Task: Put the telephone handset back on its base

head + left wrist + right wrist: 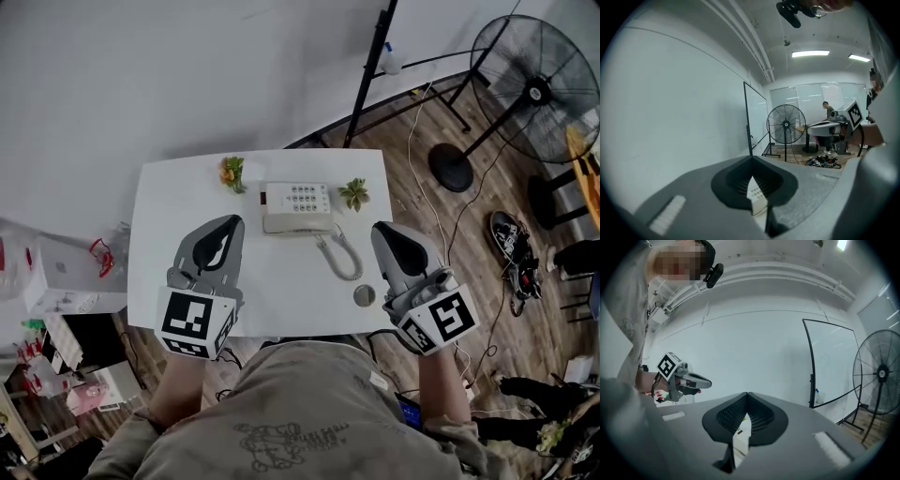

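A white telephone point(297, 206) with a keypad stands at the back middle of the white table point(178, 206). Its handset point(298, 224) seems to lie along the near side of the base. The coiled cord point(341, 256) loops out toward the front right. My left gripper point(233, 221) hovers left of the phone and my right gripper point(378, 229) right of it, both apart from it and shut on nothing. Part of the keypad point(757, 197) shows through the left gripper's point(751, 158) closed jaws. A sliver of the phone point(739, 437) shows below the right gripper's point(746, 393) tips.
An orange-flowered plant point(231, 172) and a green succulent point(354, 194) flank the phone. A small round object point(364, 295) lies near the front right edge. On the floor to the right are a standing fan point(534, 89), cables and shoes point(511, 239).
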A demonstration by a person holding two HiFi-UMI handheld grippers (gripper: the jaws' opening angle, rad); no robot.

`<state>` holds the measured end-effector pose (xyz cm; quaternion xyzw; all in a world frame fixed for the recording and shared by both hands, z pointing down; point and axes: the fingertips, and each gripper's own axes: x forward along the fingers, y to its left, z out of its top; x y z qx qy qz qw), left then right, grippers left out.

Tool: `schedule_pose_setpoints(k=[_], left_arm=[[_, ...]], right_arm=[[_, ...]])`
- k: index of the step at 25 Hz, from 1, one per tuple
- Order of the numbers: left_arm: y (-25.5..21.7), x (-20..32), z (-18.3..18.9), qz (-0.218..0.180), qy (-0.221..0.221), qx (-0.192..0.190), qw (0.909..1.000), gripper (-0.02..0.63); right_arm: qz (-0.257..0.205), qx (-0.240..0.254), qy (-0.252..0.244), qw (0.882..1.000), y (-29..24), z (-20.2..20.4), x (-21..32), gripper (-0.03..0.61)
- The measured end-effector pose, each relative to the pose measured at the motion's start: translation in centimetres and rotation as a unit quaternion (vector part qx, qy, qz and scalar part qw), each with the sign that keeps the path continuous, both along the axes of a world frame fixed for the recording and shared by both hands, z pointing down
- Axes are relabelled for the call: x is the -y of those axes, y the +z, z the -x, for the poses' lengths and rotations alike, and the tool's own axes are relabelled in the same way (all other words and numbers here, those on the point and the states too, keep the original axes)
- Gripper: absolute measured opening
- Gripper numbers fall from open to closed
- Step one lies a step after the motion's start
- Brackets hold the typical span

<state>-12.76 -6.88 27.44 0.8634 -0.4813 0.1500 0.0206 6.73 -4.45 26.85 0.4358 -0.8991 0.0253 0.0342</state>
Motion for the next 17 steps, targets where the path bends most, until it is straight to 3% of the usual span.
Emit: schedule_pose_setpoints(k=[17], left_arm=[[0.5,0.6,-1.1,0.004,0.017,0.005,0.9998,0.0]], right_arm=[[0.01,-0.009,0.022,1.0,0.9,-1.3,0.6,0.028]])
